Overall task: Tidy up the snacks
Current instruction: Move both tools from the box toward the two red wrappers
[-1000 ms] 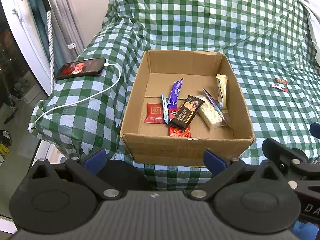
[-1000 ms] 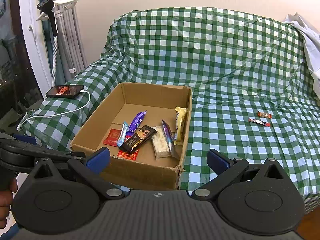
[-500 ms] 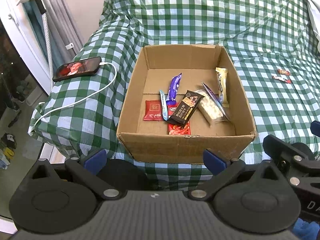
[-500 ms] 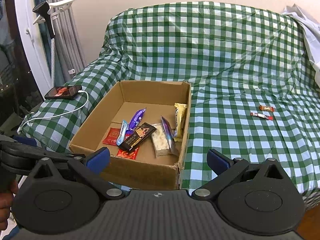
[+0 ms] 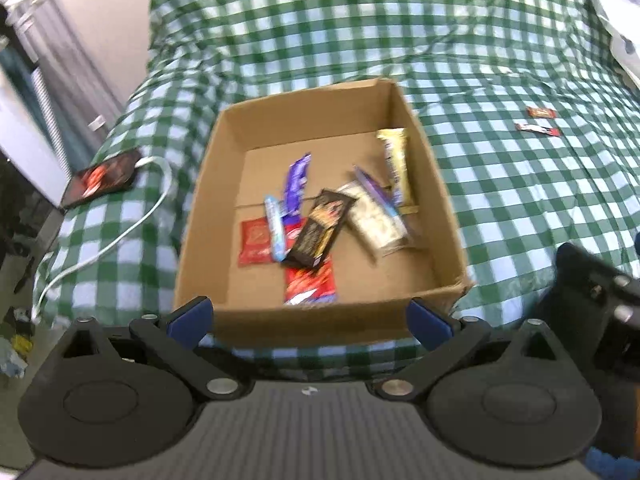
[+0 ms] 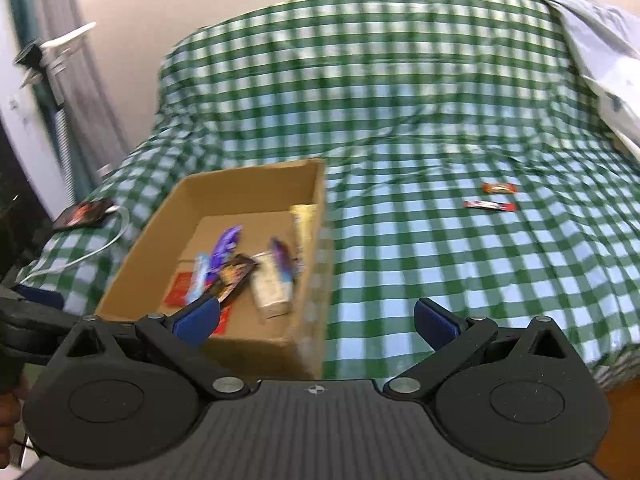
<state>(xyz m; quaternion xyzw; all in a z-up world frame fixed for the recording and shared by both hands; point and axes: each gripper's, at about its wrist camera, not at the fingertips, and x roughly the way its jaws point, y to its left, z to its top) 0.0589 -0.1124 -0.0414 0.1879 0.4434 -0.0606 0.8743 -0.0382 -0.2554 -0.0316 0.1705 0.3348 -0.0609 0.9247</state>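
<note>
Both grippers stand wide open with nothing between their blue-tipped fingers: the left gripper [image 5: 308, 318] sits at the bottom of its frame, just before the near wall of the open brown cardboard box [image 5: 316, 324], and the right gripper [image 6: 316, 318] sits low in its frame with the box's near right corner between its fingers.

Inside the box, at the centre of the left view, lies a loose pile of snacks: a flat red sachet [image 5: 255, 241], a slim blue-and-white stick pack [image 5: 275, 227], a purple wrapped bar [image 5: 297, 188], a dark brown chocolate bar [image 5: 322, 229] resting on an orange-red packet [image 5: 310, 282], a clear pouch of pale pieces [image 5: 378, 226], and a gold wrapped bar [image 5: 396, 170] leaning along the right wall. Motion blur smears both views, so the printing on the wrappers cannot be read.

Two snacks lie outside the box, well apart from it on the green-and-white checked cover [image 6: 420, 248] at the right of both frames: a small orange wrapped candy [image 6: 499, 188] and, just beside it, a thin red-and-white wrapped bar [image 6: 490, 205].

At the left edge of the left view a black phone [image 5: 102, 178] with a lit screen lies on the cover, a white cable [image 5: 120, 236] trailing from it. Pale crumpled fabric [image 6: 600, 48] sits at the upper right.
</note>
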